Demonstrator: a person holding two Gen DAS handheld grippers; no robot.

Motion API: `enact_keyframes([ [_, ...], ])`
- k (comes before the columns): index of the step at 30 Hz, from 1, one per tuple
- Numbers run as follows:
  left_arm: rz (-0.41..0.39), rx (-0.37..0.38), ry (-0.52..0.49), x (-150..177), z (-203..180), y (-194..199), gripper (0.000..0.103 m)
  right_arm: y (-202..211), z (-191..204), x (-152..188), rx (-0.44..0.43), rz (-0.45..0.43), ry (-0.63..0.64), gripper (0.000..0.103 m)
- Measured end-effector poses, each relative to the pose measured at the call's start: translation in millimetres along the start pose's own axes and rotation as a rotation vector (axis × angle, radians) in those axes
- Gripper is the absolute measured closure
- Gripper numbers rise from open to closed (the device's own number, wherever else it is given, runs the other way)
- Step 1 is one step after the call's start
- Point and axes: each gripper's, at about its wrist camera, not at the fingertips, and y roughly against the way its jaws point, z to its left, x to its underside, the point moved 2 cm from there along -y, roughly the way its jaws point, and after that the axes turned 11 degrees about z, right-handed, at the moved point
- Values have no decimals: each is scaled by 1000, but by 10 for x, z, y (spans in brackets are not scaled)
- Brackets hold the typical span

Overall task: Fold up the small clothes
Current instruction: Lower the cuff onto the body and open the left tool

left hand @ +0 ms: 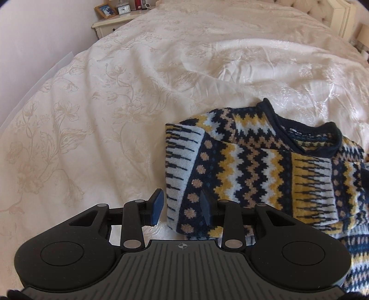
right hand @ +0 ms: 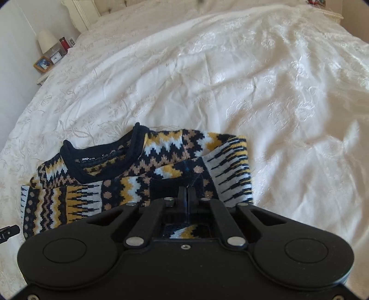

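A small knitted sweater in navy, yellow and white zigzags lies on the cream floral bedspread, neck band pointing away, its sides folded inward. My left gripper is open, its blue pads straddling the sweater's near left folded edge. In the right wrist view the sweater lies below and to the left. My right gripper is shut, its tips pinched on the dark navy cuff of a sleeve folded over the sweater's body. A bit of the left gripper shows at that view's left edge.
A nightstand with a photo frame and a clock stands past the bed's far corner; a lamp is on it. A tufted headboard lines the far side. Wide bedspread stretches beyond the sweater.
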Motion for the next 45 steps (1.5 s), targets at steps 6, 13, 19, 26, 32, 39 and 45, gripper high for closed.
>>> enact_keyframes([
  [6, 2, 4, -40, -135, -167, -107, 69, -52, -180, 61, 70, 39, 3, 98],
  [13, 3, 9, -34, -184, -160, -135, 69, -187, -79, 36, -2, 20, 10, 46],
  [19, 8, 4, -31, -157, -123, -128, 69, -528, 6, -26, -8, 83, 55, 44],
  [26, 9, 7, -20, -135, -106, -101, 69, -347, 63, 26, -13, 65, 61, 95],
  [32, 7, 10, -36, -185, -170, -155, 69, -42, -93, 90, 60, 7, 13, 96],
  [39, 31, -66, -39, -262, -176, -454, 69, -359, -167, 86, 112, 76, 17, 95],
  [45, 110, -98, 16, -284, 0, -773, 57, -453, -192, 83, 147, 99, 9, 92],
])
